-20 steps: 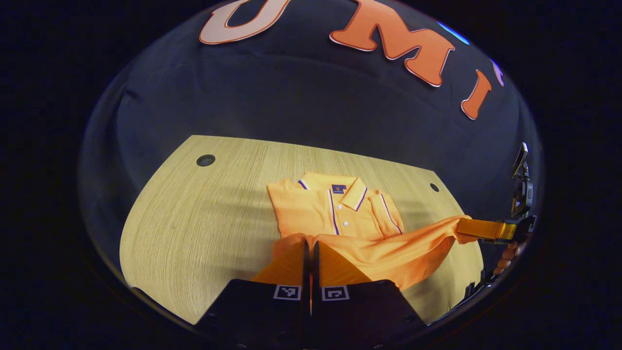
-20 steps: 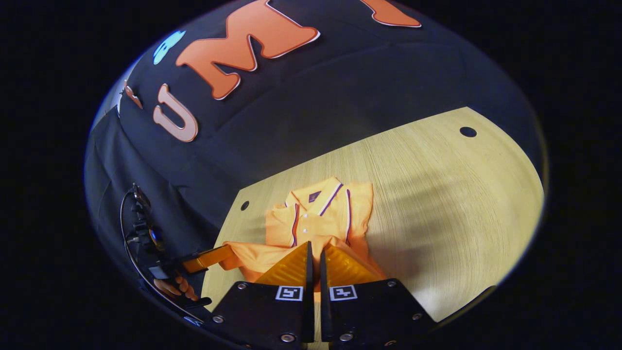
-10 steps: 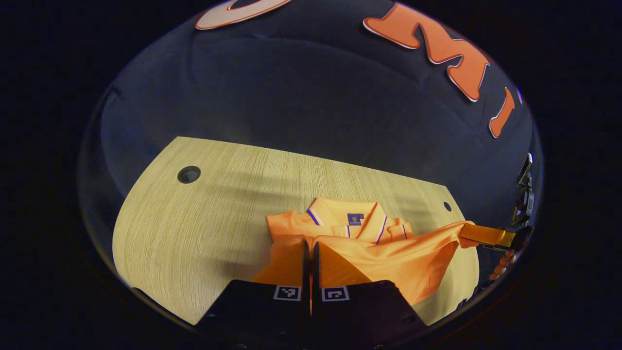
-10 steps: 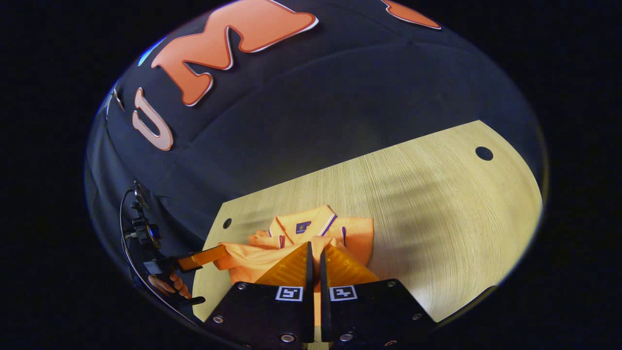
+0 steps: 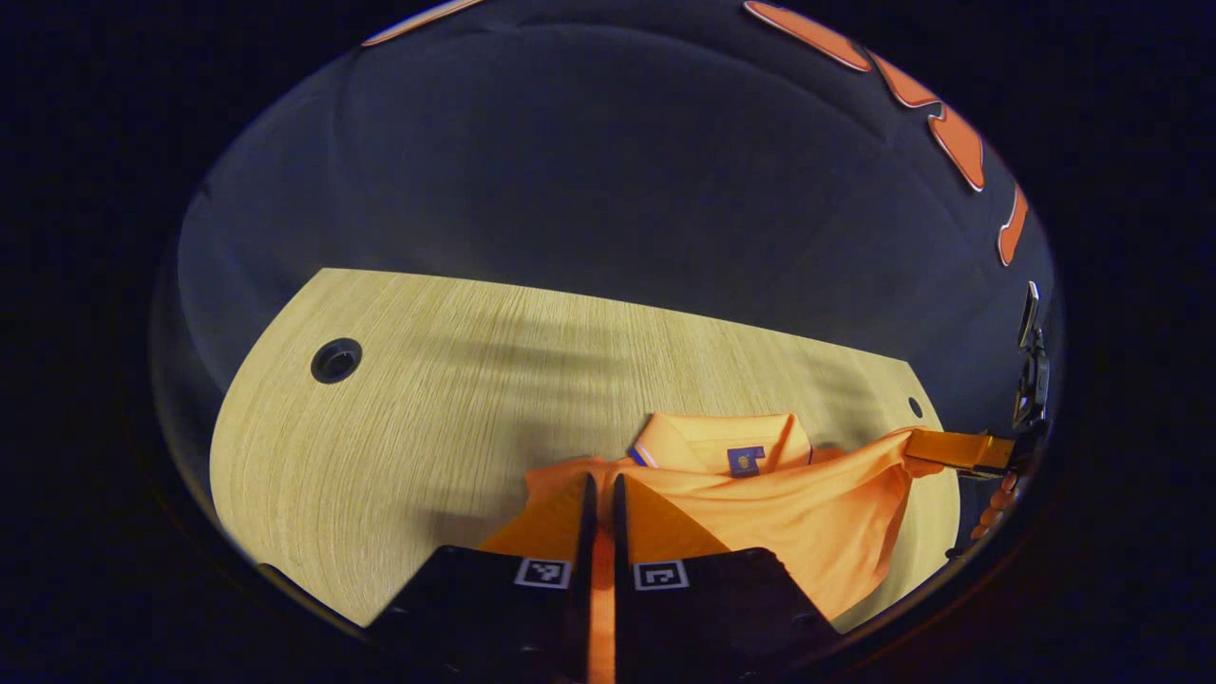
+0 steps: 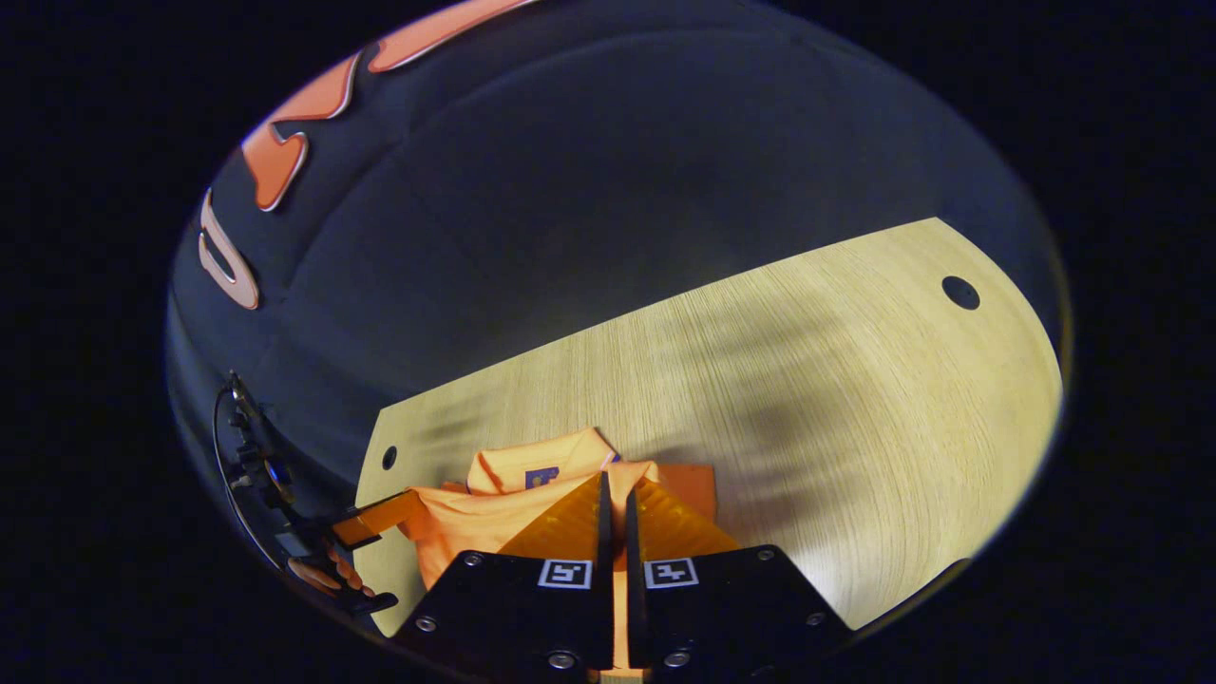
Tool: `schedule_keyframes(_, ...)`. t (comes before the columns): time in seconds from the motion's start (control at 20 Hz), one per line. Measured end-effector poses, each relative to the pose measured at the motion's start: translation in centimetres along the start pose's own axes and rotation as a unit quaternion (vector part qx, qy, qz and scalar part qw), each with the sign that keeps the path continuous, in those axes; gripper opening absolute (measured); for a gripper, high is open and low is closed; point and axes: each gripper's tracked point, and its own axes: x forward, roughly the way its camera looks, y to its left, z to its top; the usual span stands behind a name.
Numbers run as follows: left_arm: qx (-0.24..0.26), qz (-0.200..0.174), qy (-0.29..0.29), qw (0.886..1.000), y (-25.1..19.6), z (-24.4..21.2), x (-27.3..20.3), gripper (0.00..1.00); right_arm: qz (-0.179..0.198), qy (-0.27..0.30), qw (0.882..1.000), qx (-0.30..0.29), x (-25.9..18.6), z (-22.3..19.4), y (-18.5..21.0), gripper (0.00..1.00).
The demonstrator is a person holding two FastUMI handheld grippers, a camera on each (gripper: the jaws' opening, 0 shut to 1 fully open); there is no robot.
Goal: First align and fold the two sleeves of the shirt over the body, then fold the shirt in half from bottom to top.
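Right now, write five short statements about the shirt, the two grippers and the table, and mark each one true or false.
1. The shirt is orange. True.
2. The left gripper is open and away from the cloth. False: its fingers are closed on the shirt's lifted bottom edge.
3. The right gripper also pinches the bottom edge. True.
4. The collar is fully covered by the fold. False: it shows beyond the raised edge.
5. The shirt hangs off the table. False: it lies on the wooden top, with only the held edge lifted.
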Motion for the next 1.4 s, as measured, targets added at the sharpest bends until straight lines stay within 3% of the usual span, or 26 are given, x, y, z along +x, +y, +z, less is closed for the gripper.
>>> schedule_keyframes(0.1,-0.011,0.005,-0.018,1.0,0.3,0.9,-0.2,0.5,-0.001,0.001,1.0,0.012,0.2,0.1,-0.1,0.15)
schedule_keyframes(0.2,-0.002,0.023,-0.027,0.999,1.3,1.6,-1.3,0.95,-0.015,-0.019,1.0,-0.011,-0.5,1.1,-1.0,0.39)
schedule_keyframes(0.25,0.002,0.031,-0.03,0.999,1.4,1.8,-1.9,0.97,-0.019,-0.026,0.999,-0.024,-1.1,1.2,-1.1,0.69)
schedule_keyframes(0.35,-0.008,0.028,-0.044,0.999,1.1,2.7,-3.6,0.98,-0.026,-0.04,0.998,-0.052,-2.6,1.4,-0.7,0.88)
schedule_keyframes(0.45,-0.015,0.027,-0.06,0.998,0.9,3.5,-5.7,0.99,-0.033,-0.06,0.994,-0.08,-4.4,1.5,-0.6,0.96)
schedule_keyframes(0.95,-0.003,0.032,-0.148,0.988,-2.2,3.6,-18.3,0.98,-0.026,-0.134,0.976,-0.171,-13.2,0.7,1.9,0.98)
schedule_keyframes(1.4,0.013,0.016,-0.215,0.976,-6.9,-0.1,-28.6,0.98,-0.013,-0.198,0.959,-0.201,-20.6,-1.2,2.8,0.98)
